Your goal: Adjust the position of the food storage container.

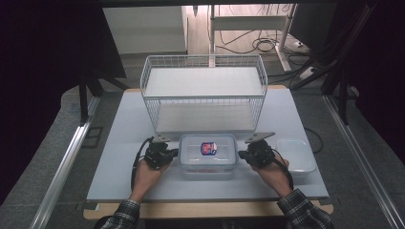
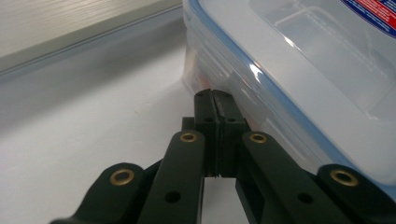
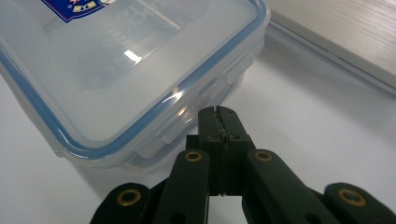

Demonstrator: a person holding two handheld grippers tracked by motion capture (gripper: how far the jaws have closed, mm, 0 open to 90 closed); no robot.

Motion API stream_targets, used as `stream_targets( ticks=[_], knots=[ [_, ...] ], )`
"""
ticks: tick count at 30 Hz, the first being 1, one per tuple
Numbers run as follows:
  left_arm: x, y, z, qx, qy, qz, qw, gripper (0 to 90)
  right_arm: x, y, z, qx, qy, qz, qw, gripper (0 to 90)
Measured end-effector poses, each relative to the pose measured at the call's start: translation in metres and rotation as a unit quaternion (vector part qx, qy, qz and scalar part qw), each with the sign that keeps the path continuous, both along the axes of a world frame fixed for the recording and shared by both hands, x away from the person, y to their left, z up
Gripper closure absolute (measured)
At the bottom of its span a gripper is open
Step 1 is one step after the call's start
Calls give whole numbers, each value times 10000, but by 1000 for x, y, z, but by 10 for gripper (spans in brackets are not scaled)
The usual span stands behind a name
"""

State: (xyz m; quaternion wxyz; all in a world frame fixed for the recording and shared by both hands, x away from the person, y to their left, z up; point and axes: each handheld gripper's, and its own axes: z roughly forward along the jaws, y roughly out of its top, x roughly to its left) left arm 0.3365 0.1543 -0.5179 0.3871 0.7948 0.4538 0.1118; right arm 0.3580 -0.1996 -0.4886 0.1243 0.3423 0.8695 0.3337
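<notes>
Scene: a person at a pale bench (image 1: 119, 157) works a lidded clear plastic container (image 1: 208, 151) with a hand-held gripper on either side.
Container: it sits on the bench just in front of a white wire basket (image 1: 205, 93), near the person's edge; its lid has a blue seal and a red-and-blue sticker (image 1: 208, 148) on top.
Left gripper: the left gripper (image 1: 173, 153) is at the container's left end, its jaws pressed together with nothing between them; in the left gripper view the left gripper's closed tips (image 2: 214, 94) lie against the container's (image 2: 299, 79) side wall, below the lid's rim.
Right gripper: the right gripper (image 1: 241, 154) is at the container's right end, jaws likewise closed tight and empty; in the right gripper view the tips (image 3: 216, 111) are just beside a lid clasp on the container (image 3: 116, 70); contact cannot be told.
Second container: a smaller clear tub (image 1: 296, 155) lies on the bench to the right of the lidded container, beyond the right gripper, apart from it.
Hands: the left hand (image 1: 148, 172) and right hand (image 1: 272, 169) come from the near edge of the bench, toward the container, in plaid sleeves.
</notes>
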Motion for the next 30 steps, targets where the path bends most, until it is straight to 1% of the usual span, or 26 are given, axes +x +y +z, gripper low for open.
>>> stream_targets(
  ticks=[1,2,4,5,6,7,9,10,12,15,18,21,23,25,28,30],
  knots=[
    [-2,2,2,53,-79,12,10000,884,0,-1,0,36,-7,-5,10000,892],
    [-5,5,5,46,-162,33,9999,869,0,-2,2,49,-59,-19,10000,891],
    [-13,12,12,136,-353,145,9992,839,-3,-5,8,-1,-258,-29,9997,878],
    [-18,16,14,183,-463,164,9986,819,-4,-9,10,54,-335,-47,9994,858],
    [-23,20,16,209,-541,135,9982,789,-6,-12,12,146,-366,-69,9992,837],
    [-28,23,16,225,-579,104,9980,749,-7,-17,14,247,-387,-109,9989,820],
    [-38,28,16,378,-694,53,9969,673,-11,-24,17,397,-421,-156,9982,772],
    [-42,30,17,396,-755,53,9963,631,-13,-26,19,463,-455,-178,9977,740],
    [-48,34,20,264,-859,40,9959,558,-18,-30,22,608,-523,-165,9966,671],
    [-54,35,20,80,-883,19,9961,426,-25,-32,25,780,-595,-174,9950,558],
    [-60,33,17,166,-826,7,9964,306,-31,-33,26,903,-674,-81,9936,433],
    [-66,31,14,287,-797,-12,9964,215,-36,-36,25,999,-748,3,9922,346],
    [-69,31,13,257,-786,-31,9966,174,-38,-37,23,1076,-745,27,9914,289],
    [-72,31,12,242,-772,-40,9967,127,-39,-38,20,1101,-739,56,9912,236],
    [-73,33,10,269,-749,-71,9968,98,-40,-37,15,1046,-728,107,9918,192],
    [-73,33,8,268,-773,-56,9966,79,-39,-35,13,971,-745,107,9924,174]
  ],
)
